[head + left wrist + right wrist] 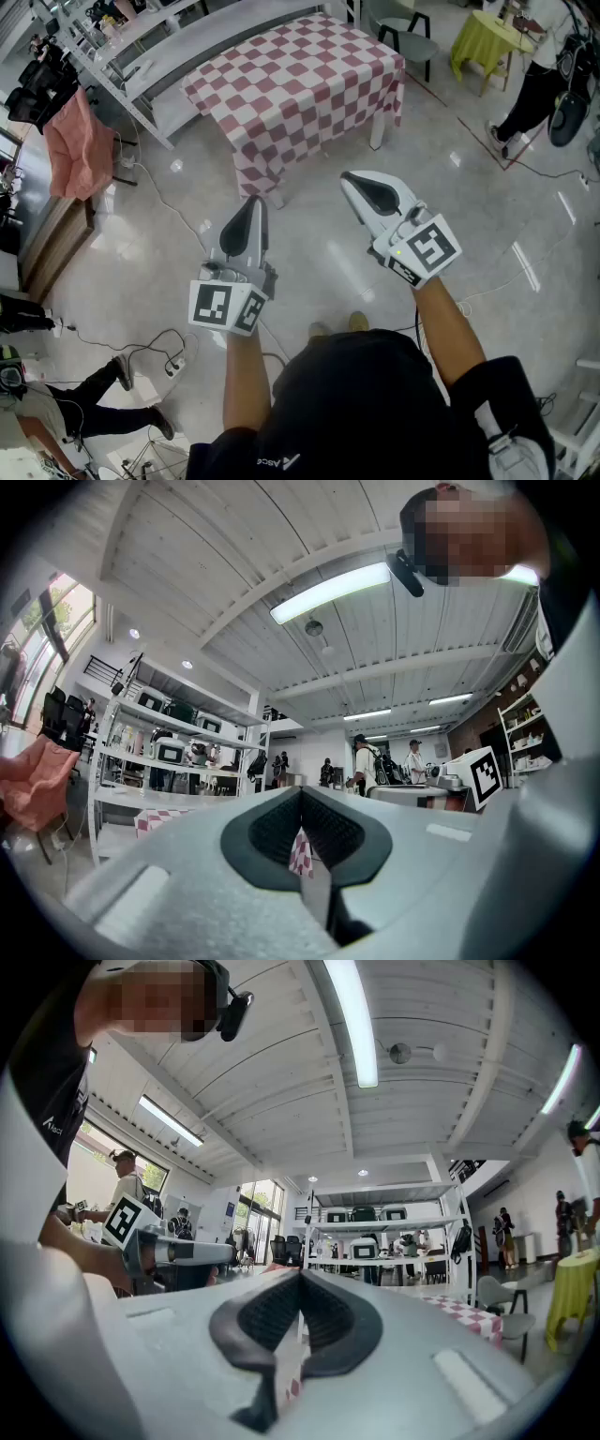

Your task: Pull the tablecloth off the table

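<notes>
A red-and-white checked tablecloth (300, 84) covers the table at the top middle of the head view and hangs over its near edges. My left gripper (251, 202) is shut and empty, its tip just short of the cloth's near corner. The right gripper (349, 180) is also shut and empty, over bare floor in front of the table. In the left gripper view the shut gripper (300, 794) points at the tablecloth (300, 853), seen through the gap below the pads. In the right gripper view the shut gripper (300, 1279) has the checked tablecloth (459, 1314) off to its right.
A white shelving rack (122, 47) stands behind the table. A pink cloth (80, 141) hangs at the left. A grey chair (403, 33) and a yellow-green covered table (487, 37) stand at the upper right, near a person (539, 84). Cables (159, 352) lie on the floor.
</notes>
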`<move>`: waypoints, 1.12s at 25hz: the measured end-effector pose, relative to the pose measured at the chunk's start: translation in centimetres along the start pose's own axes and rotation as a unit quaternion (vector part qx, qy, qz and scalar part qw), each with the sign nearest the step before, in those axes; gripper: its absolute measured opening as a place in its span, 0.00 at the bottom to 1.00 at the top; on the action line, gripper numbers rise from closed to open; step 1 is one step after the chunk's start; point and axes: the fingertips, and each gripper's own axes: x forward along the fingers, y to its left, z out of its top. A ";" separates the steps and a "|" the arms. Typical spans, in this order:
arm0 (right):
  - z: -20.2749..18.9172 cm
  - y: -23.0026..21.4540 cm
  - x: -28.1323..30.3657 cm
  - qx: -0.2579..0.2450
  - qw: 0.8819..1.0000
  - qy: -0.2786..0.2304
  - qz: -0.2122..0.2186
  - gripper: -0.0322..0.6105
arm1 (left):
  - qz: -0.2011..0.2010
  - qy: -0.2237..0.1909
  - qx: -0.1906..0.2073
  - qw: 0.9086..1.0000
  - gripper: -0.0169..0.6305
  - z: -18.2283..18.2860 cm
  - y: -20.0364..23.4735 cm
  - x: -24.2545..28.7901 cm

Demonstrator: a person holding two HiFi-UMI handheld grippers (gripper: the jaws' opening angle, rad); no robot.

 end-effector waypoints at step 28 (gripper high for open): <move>-2.8 -16.1 1.8 -0.001 1.000 0.005 -0.009 0.05 | 0.042 0.002 0.003 0.999 0.04 -3.2 1.8 14.4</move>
